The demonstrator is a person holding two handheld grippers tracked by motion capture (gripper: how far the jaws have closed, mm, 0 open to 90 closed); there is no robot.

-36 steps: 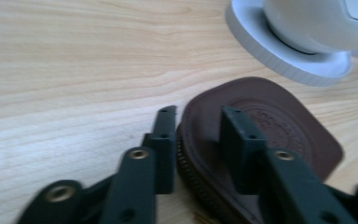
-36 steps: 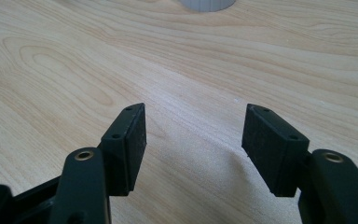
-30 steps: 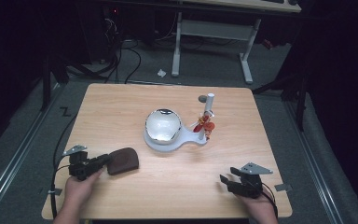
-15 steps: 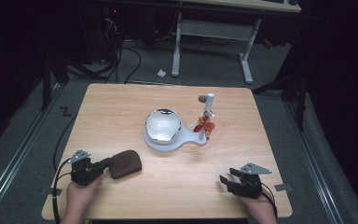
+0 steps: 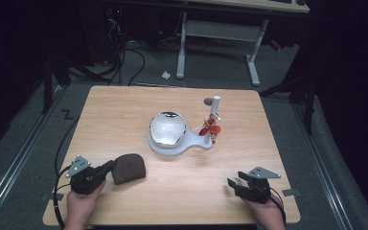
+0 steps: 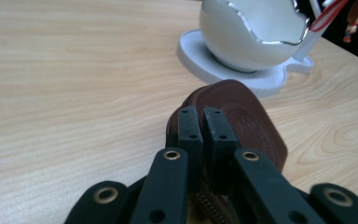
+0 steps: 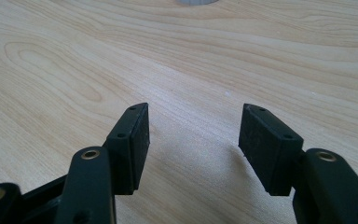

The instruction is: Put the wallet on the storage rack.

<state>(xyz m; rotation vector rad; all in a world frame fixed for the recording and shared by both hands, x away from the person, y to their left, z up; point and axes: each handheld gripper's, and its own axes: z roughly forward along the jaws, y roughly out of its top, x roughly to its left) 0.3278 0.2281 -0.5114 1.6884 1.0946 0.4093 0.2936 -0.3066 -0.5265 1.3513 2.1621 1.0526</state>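
While your left gripper (image 6: 200, 122) pinches only the zipped edge of the brown leather pouch (image 6: 247, 121), jaws nearly shut on it, that thin hold may slip and drop it; your right gripper (image 7: 193, 135) gapes empty.

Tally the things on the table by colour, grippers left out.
Brown: 1, the zipped pouch
White: 1, the stand with its round mirror-like dome
Red and orange: 1, the small figure hanging on the stand's post
Total: 3
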